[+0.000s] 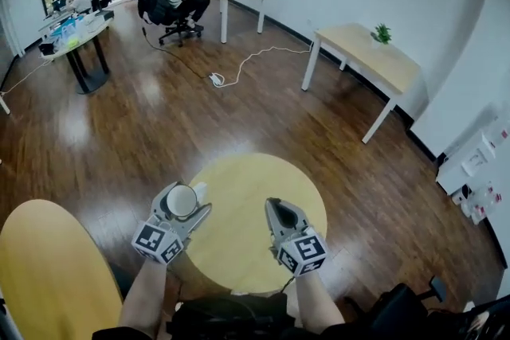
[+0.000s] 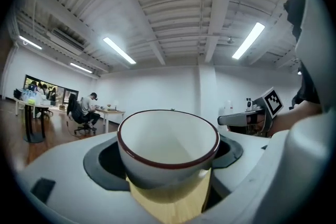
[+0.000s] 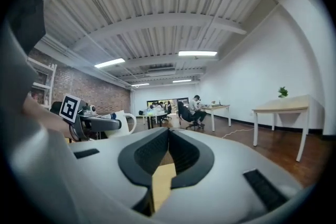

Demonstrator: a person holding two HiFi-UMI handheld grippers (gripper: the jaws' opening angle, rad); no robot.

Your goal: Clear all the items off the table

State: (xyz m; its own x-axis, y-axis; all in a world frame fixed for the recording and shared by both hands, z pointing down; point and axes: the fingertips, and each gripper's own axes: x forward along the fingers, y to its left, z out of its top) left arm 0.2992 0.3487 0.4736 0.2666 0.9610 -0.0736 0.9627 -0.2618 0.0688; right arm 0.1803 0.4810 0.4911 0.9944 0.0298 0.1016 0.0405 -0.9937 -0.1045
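Cup [image 2: 168, 147] sits pinched in our left gripper [image 1: 184, 205]; our right gripper [image 1: 274, 206] is pressed together, empty, over the table [image 1: 247, 259].

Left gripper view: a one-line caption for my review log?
Left tool holds a red-rimmed white cup above the yellow table.

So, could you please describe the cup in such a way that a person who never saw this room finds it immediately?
Start at the round yellow table directly below the person. Over its left edge, the left gripper holds a white cup between its jaws. The cup has a dark red rim and a handle; the right gripper beside it is shut and holds nothing.
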